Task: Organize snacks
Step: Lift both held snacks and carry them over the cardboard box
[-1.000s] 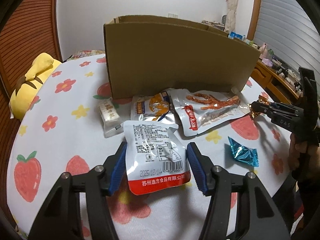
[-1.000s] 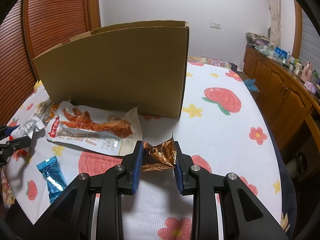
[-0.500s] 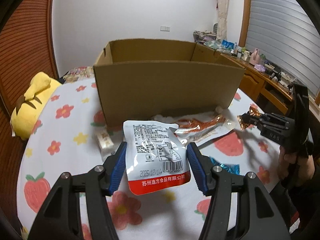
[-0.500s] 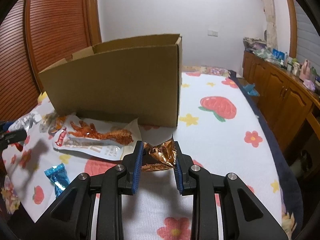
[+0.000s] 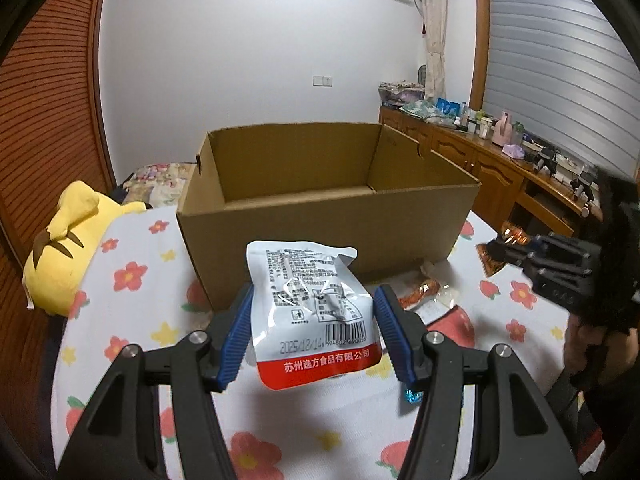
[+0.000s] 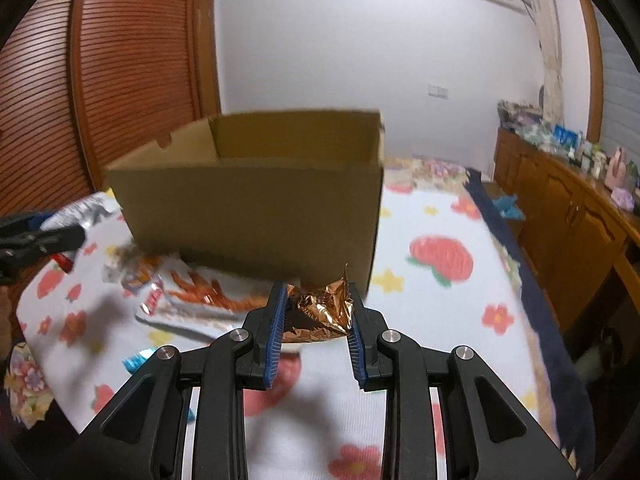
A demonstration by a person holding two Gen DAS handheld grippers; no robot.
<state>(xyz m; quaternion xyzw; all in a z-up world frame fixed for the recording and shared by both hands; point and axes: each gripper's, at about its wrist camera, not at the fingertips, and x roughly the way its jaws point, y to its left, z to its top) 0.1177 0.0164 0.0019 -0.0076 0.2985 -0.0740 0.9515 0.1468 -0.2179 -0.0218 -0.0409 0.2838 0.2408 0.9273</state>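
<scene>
In the left wrist view, the left gripper (image 5: 314, 334) was clamped on a white and silver foil snack pouch with a red band and barcode along its lower edge (image 5: 312, 312), its blue ribbed pads pressing both side edges and holding the pouch clear of the bed. Straight ahead stood an open brown cardboard box (image 5: 320, 240) on a white bedspread printed with strawberries and flowers (image 5: 132, 304); what showed of its inside looked bare. A yellow plush toy (image 5: 68, 252) lay at the left edge of the bed. To the right of the box, a clear packet with orange-red contents (image 5: 426, 294) lay flat on the bedspread, and the tip of a blue foil sweet (image 5: 412, 396) peeked from behind the right finger. At the far right, the right gripper (image 5: 496, 250) held a crumpled copper-coloured foil wrapper (image 5: 494, 256), carried by a person's hand (image 5: 588, 344).

In the right wrist view, somewhat blurred, the right gripper (image 6: 316, 320) was closed tight on the copper foil wrapper (image 6: 320, 312), held above the bedspread (image 6: 440, 320) near the front right corner of the cardboard box (image 6: 256, 216). Left of it, the clear packet (image 6: 200, 300) rested against the foot of the box, with the blue sweet (image 6: 138, 360) nearer the camera. The left gripper (image 6: 64, 236) appeared at the left edge with the white pouch (image 6: 80, 210) in it. A wooden sideboard (image 6: 568, 216) cluttered with small items ran along the right wall
</scene>
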